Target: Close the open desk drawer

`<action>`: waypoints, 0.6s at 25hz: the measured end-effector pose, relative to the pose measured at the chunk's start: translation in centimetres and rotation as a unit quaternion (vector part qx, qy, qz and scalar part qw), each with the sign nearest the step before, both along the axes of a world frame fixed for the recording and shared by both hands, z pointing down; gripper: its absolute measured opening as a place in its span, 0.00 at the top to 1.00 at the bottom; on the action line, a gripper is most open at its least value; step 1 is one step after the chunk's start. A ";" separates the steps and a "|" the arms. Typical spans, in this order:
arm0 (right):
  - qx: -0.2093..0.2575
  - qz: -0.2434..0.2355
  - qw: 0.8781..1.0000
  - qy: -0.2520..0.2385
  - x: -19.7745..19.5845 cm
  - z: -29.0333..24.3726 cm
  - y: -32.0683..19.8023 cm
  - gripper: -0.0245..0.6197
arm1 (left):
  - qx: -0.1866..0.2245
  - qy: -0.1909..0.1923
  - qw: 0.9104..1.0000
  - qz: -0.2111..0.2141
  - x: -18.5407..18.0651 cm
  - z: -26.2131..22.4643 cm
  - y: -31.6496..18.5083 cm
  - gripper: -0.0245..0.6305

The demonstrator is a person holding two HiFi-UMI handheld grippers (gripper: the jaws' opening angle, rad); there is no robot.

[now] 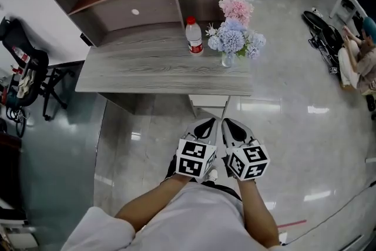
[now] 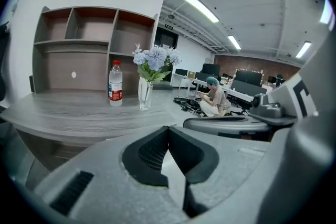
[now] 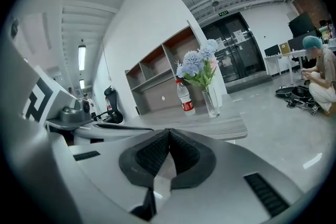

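- Left tongs (image 2: 168, 128) are closed, their dark ribbed pads meeting at the tip with nothing between them.
- Right tongs (image 3: 168, 132) are closed and empty too, pads pressed together at the tip.
- From the head view, both tongs are held side by side, almost touching each other. They hang over the glossy grey floor (image 1: 294, 126) and point toward the desk without reaching it.
- Each carries a black-and-white marker cube, the left cube (image 1: 195, 157) and the right cube (image 1: 249, 163) nearly level with each other.
- Straight ahead of the tongs, the white desk drawer (image 1: 208, 101) sits under the near edge of the grey wood-grain tabletop (image 1: 147, 73), right of its middle. Its white front shows just below that edge, but I cannot tell whether it is pushed fully home.
- Toward the right end of the tabletop, a clear plastic bottle with a red cap and label (image 1: 194, 37) stands upright. It is just beside a glass vase of blue and pink flowers (image 1: 235, 38).
- Behind them, a brown and grey open-shelf hutch (image 1: 141, 9) stands along the back of the tabletop.
- At the far right, a person in pale clothes (image 1: 355, 62) crouches on the floor, well apart from the desk.
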State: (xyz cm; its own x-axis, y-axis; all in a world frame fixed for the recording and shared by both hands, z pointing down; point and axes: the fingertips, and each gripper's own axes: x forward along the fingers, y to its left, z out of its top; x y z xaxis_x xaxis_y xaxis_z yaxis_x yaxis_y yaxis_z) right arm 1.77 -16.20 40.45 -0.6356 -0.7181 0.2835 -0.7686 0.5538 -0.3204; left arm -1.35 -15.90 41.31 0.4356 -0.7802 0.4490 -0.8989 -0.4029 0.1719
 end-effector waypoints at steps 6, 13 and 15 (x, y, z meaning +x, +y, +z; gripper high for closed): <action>0.004 0.000 1.000 0.004 0.4 -0.5 0.3 0.96 | 0.003 -0.002 1.000 -0.001 0.5 -0.3 0.5 0.96; 0.005 -0.003 1.000 0.002 0.5 -0.5 0.6 0.96 | 0.002 -0.002 1.000 -0.002 0.7 -0.4 0.6 0.96; 0.005 -0.003 1.000 0.001 0.7 -0.4 0.7 0.96 | 0.002 -0.001 1.000 -0.001 1.0 -0.4 0.6 0.96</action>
